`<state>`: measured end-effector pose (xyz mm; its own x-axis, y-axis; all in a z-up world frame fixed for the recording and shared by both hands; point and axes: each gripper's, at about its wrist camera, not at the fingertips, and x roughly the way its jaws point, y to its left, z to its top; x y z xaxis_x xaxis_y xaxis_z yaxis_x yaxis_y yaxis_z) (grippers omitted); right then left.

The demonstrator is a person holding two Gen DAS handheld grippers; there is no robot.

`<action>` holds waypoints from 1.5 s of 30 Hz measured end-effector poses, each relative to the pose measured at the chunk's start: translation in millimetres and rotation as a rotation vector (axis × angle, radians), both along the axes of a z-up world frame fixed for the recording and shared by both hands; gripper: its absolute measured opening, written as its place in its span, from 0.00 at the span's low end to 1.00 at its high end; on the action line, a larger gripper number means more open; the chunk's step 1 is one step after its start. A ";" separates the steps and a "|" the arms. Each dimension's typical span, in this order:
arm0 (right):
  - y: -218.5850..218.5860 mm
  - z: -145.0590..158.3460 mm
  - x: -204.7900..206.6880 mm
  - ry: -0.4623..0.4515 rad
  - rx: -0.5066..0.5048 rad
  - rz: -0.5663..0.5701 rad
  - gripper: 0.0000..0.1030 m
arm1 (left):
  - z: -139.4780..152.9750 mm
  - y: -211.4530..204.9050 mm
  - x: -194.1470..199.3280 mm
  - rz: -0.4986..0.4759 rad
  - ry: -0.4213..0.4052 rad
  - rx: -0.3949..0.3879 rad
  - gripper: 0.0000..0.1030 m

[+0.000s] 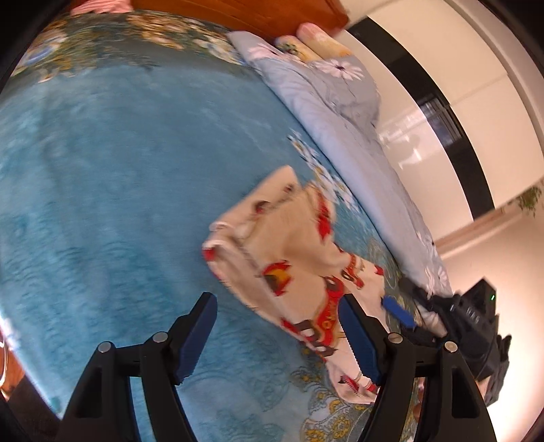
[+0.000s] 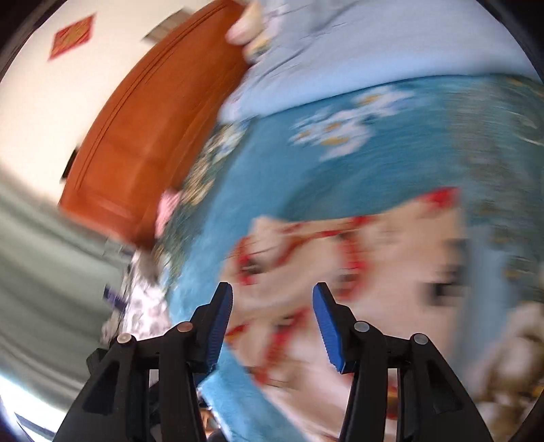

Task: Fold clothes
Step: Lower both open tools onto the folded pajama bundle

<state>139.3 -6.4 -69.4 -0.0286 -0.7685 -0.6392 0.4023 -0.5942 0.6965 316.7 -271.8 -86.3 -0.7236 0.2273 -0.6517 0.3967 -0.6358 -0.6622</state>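
Blue bedspread (image 1: 119,170) under both spread grippers (image 1: 277,335) (image 2: 272,323)

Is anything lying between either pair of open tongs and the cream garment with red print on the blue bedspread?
Nothing visible. The cream red-printed garment lies just ahead of the left tongs and the right tongs, on bare blue bedspread.

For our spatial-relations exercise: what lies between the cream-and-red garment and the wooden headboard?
In the left wrist view, only bare teal bedspread and its floral border separate the cream-and-red garment from the wooden headboard; nothing else rests on that stretch.
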 end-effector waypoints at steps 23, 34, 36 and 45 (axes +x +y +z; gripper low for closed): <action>89.1 -47.8 -2.5 -0.179 0.060 -0.126 0.49 | -16.7 -1.0 -27.0 0.108 -0.029 0.019 0.53; 92.6 -30.7 2.6 -0.128 0.071 -0.107 0.49 | 24.0 -0.4 -40.3 0.011 -0.041 -0.236 0.46; 86.8 -26.7 1.0 -0.109 0.074 -0.092 0.49 | 29.9 -6.1 -46.3 -0.009 -0.040 -0.267 0.53; 64.5 -31.8 -2.6 -0.106 0.071 -0.064 0.49 | 17.8 -19.5 -91.2 -0.153 -0.086 -0.261 0.65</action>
